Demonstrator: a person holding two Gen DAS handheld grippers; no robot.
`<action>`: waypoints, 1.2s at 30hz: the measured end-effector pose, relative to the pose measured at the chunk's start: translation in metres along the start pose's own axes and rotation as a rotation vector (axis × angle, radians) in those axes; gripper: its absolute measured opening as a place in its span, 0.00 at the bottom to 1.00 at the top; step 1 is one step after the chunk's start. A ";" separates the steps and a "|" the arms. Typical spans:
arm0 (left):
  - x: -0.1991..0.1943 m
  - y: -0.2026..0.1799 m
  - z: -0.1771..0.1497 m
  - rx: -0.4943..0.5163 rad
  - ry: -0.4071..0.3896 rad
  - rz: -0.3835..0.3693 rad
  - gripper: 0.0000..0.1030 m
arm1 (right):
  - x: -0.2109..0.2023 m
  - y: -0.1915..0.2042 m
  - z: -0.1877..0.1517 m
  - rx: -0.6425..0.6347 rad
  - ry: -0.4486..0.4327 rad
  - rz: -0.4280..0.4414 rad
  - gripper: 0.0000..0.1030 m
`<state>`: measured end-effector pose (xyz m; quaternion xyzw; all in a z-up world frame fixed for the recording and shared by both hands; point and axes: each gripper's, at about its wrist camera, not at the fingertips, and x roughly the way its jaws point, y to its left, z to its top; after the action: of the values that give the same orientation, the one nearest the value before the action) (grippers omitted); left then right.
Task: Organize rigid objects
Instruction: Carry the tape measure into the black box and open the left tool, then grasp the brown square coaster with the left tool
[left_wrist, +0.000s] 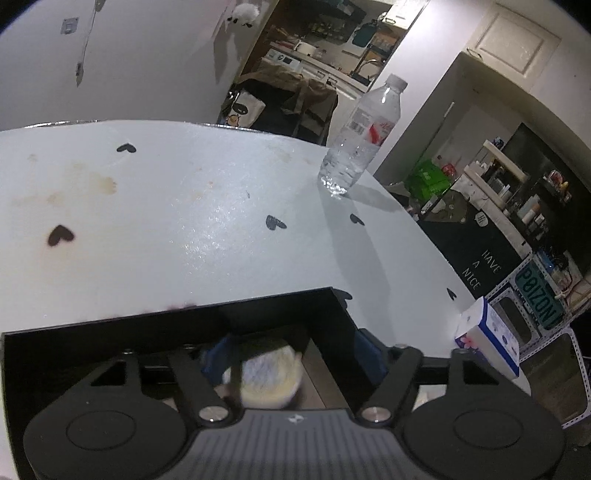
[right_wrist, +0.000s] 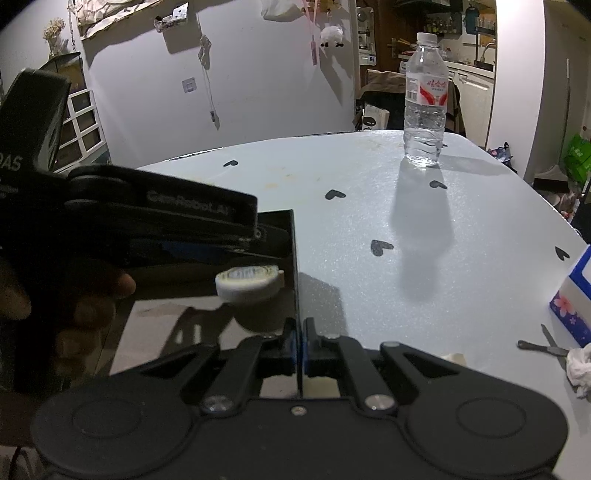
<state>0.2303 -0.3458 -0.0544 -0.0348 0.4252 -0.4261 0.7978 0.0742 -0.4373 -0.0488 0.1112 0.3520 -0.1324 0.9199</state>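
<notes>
A black open box (left_wrist: 177, 321) sits at the near edge of a white table; its right wall shows in the right wrist view (right_wrist: 295, 266). My left gripper (left_wrist: 291, 362) reaches into the box with its fingers wide apart. A round white-and-yellow lidded container (left_wrist: 269, 376) is between and below them, blurred, and also shows in the right wrist view (right_wrist: 249, 282) just under the left gripper's fingers (right_wrist: 207, 229). My right gripper (right_wrist: 298, 347) is shut on the box's right wall, one blue pad on each side.
A clear water bottle (left_wrist: 362, 136) stands upright at the table's far right, also in the right wrist view (right_wrist: 424, 99). A white-and-blue carton (left_wrist: 491, 339) stands at the right edge (right_wrist: 574, 299). Small scissors (right_wrist: 543, 345) and a crumpled tissue (right_wrist: 580, 365) lie beside it.
</notes>
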 end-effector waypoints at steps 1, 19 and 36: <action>-0.003 -0.001 0.000 0.009 -0.008 0.004 0.73 | 0.000 0.000 0.000 0.001 0.000 0.000 0.04; -0.110 -0.003 -0.029 0.112 -0.124 0.124 1.00 | 0.001 -0.004 0.000 0.024 -0.003 0.017 0.04; -0.202 0.102 -0.095 -0.197 -0.220 0.658 1.00 | 0.001 -0.003 0.001 0.027 -0.001 0.008 0.04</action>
<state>0.1737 -0.1091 -0.0263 -0.0185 0.3644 -0.0971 0.9260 0.0745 -0.4410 -0.0494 0.1250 0.3494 -0.1334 0.9190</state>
